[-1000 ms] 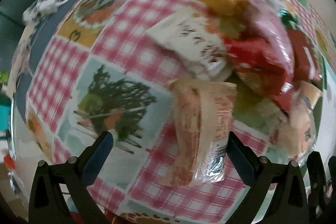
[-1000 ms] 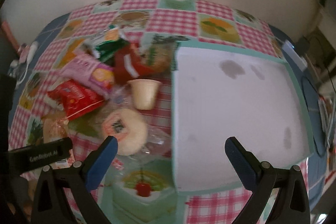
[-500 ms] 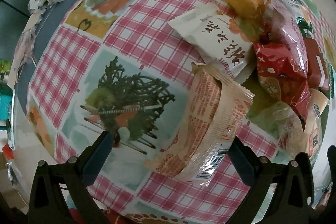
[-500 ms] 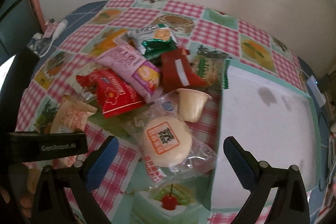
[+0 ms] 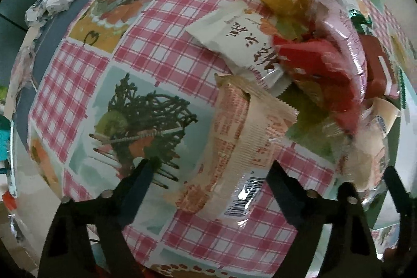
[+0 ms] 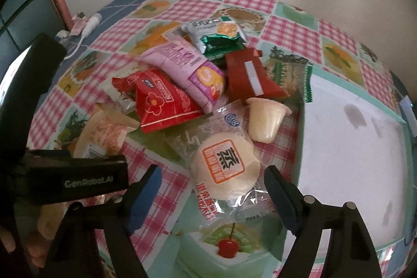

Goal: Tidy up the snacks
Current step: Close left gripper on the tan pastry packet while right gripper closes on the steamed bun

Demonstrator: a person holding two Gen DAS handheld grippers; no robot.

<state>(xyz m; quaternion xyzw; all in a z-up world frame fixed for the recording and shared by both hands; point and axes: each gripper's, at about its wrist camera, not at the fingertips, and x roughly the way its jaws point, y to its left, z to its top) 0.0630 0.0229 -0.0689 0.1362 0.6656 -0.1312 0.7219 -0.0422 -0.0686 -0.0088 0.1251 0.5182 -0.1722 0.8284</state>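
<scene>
both tools spread wide: left tool (image 5: 208,171) straddles the beige packet (image 5: 234,147), right tool (image 6: 212,181) the round bun (image 6: 225,168); next, clench.

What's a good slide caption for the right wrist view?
Open right gripper straddling a wrapped round cake beside the snack pile.

The snacks lie heaped on the worktop (image 6: 292,35), left of the tray (image 6: 351,147). At the heap's near edge the round bun packet (image 6: 225,168) lies just before the small cup (image 6: 267,119), which lies on its side beside the tray's rim. The flat packet (image 5: 234,147) lies at the heap's left end, with the long packet (image 6: 187,72) and the foil packet (image 6: 219,35) behind.
</scene>
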